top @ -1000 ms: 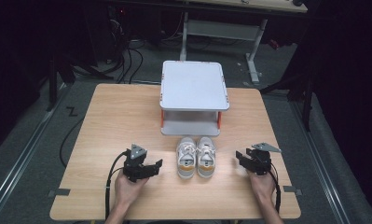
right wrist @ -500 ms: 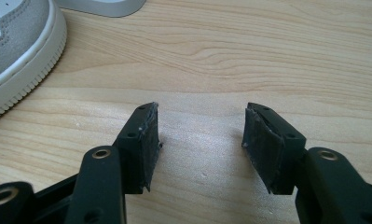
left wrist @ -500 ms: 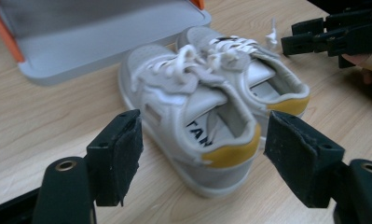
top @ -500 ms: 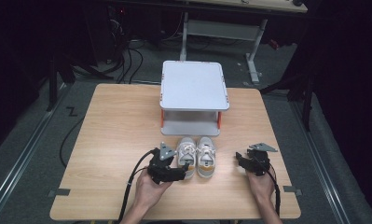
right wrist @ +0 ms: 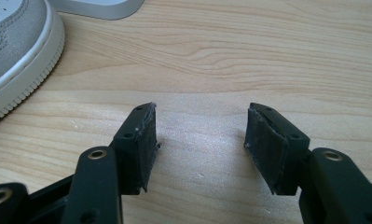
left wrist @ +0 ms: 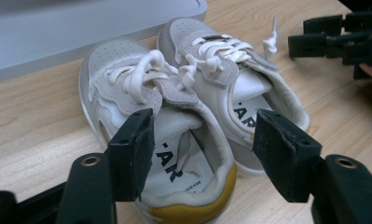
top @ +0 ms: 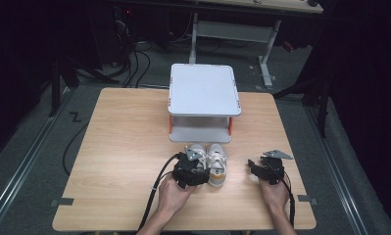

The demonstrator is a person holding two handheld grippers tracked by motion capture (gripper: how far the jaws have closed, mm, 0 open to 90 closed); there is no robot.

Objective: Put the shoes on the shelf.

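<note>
- Left gripper view: the left gripper [left wrist: 200,140] sits low in the frame, its jaws apart and just closing in around the heel of the near shoe [left wrist: 160,140], pads not yet pressing.
- Beside it at centre right, touching, stands the second shoe [left wrist: 235,84].
- High view: the right gripper [top: 265,169] rests open at lower right, nothing between its jaws.
- Above the shoes stands a white shelf [top: 203,90] on the table [top: 119,147].

White two-tier shelf [top: 204,93] at wooden table's [top: 124,137] far edge; cables [top: 134,58] on floor.

Shoes [left wrist: 183,107]: white w/ grey panels, white laces, mustard-yellow heel. Shelf [top: 204,90]: light grey top, orange legs. Table [top: 119,142]: pale wood grain. Grippers: black.
</note>
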